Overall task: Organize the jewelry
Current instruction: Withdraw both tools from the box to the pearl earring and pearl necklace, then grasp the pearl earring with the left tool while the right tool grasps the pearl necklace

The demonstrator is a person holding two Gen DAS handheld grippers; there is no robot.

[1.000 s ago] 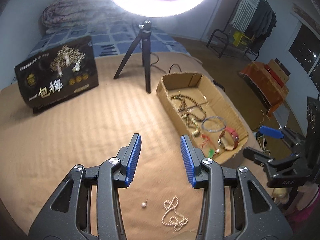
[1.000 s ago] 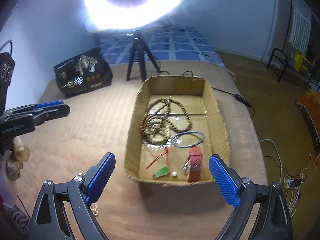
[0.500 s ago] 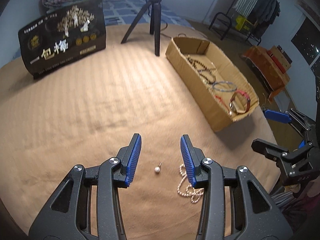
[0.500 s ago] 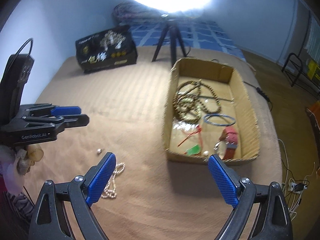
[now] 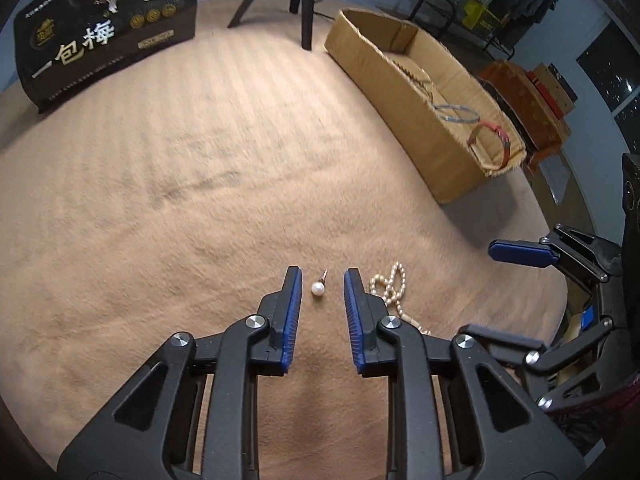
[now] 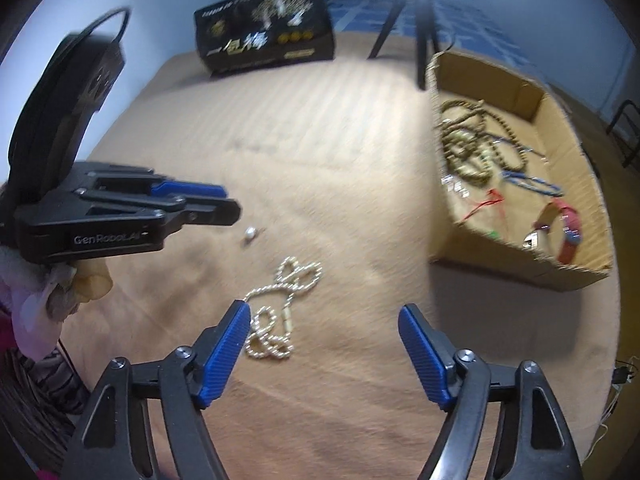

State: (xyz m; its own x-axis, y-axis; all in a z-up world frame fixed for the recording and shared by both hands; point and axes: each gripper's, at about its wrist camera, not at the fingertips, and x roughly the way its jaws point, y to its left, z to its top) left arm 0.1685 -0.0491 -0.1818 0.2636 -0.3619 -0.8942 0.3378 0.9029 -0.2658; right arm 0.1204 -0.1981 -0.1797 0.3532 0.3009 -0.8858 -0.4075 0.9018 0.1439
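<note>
A small pearl earring [image 5: 317, 288] lies on the tan blanket between the tips of my left gripper [image 5: 320, 276], which is open and low over it without touching. It also shows in the right wrist view [image 6: 251, 233]. A pearl necklace [image 5: 390, 286] lies coiled just right of the left gripper, and in the right wrist view [image 6: 280, 312] it sits by the left finger of my right gripper [image 6: 324, 312], which is wide open and empty. The cardboard box [image 6: 520, 252] holds bead necklaces, a blue bangle [image 6: 528, 182] and a red watch [image 6: 568, 232].
A black printed gift box [image 5: 104, 36] stands at the back left. A black tripod [image 5: 302, 0] stands beside the cardboard box [image 5: 420, 120]. The blanket's edge drops off at the right, with furniture and cables beyond.
Both grippers have swung away from the cardboard box and down toward the loose jewelry. The left gripper now straddles the pearl earring; the right one has come up to the pearl necklace.
</note>
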